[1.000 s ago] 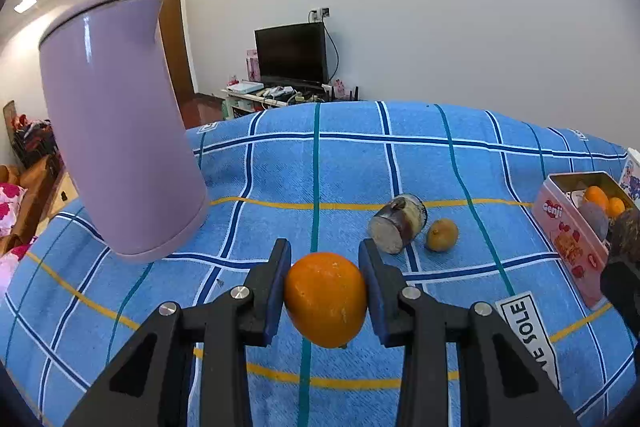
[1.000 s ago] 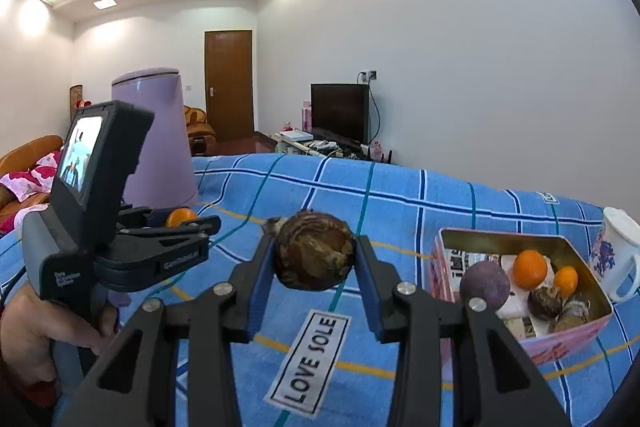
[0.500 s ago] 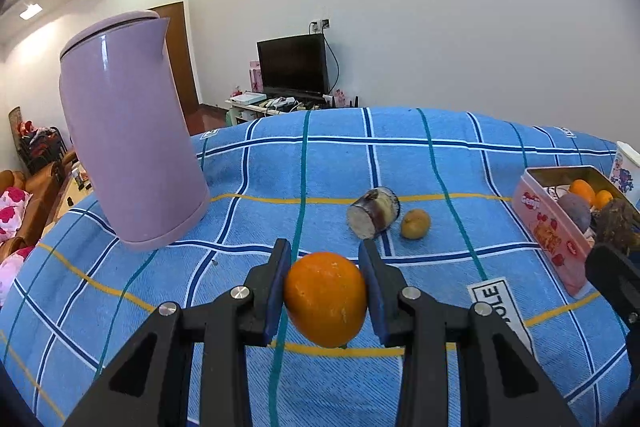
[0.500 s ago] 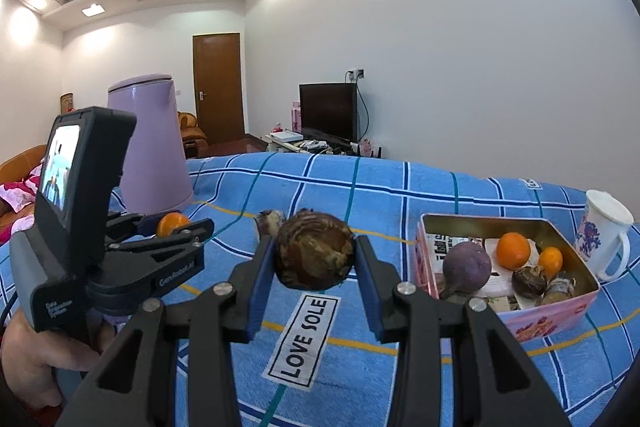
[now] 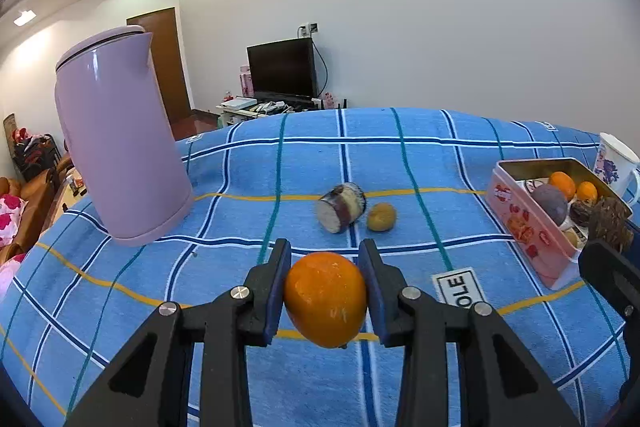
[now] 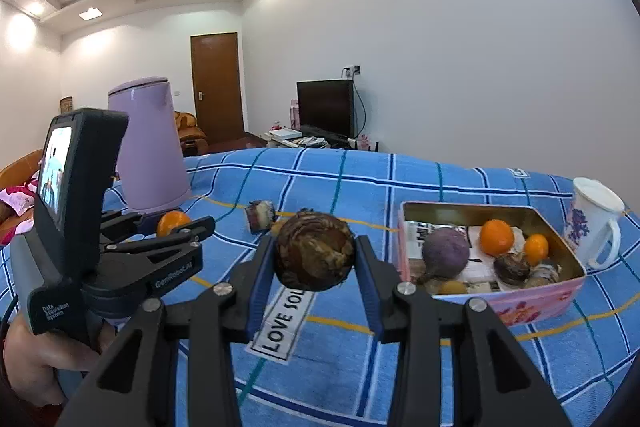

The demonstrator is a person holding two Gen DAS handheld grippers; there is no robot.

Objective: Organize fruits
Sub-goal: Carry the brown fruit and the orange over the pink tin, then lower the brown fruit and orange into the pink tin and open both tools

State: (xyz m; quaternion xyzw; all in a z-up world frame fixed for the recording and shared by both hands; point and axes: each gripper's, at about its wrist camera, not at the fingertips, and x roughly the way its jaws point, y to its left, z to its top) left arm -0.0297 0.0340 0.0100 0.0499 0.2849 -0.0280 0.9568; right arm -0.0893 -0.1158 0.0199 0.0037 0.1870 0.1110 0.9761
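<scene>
Lilac electric kettle [image 5: 120, 143], far left on the blue checked cloth [image 5: 240, 267]. Left tongs [image 5: 325, 291]: clenched on an orange [image 5: 326, 299], carried clear of the cloth. Centre: sliced purple-skinned piece [image 5: 342, 213], small brown fruit [image 5: 382, 217], both loose. Right tongs [image 6: 314, 269]: clenched on a brown scaly fruit [image 6: 314, 255]. Pink tin [image 6: 536, 303], already holding fruit, now sits nearer than a second ago; both loads are closing on it. White mug [image 6: 596, 227], far right.
</scene>
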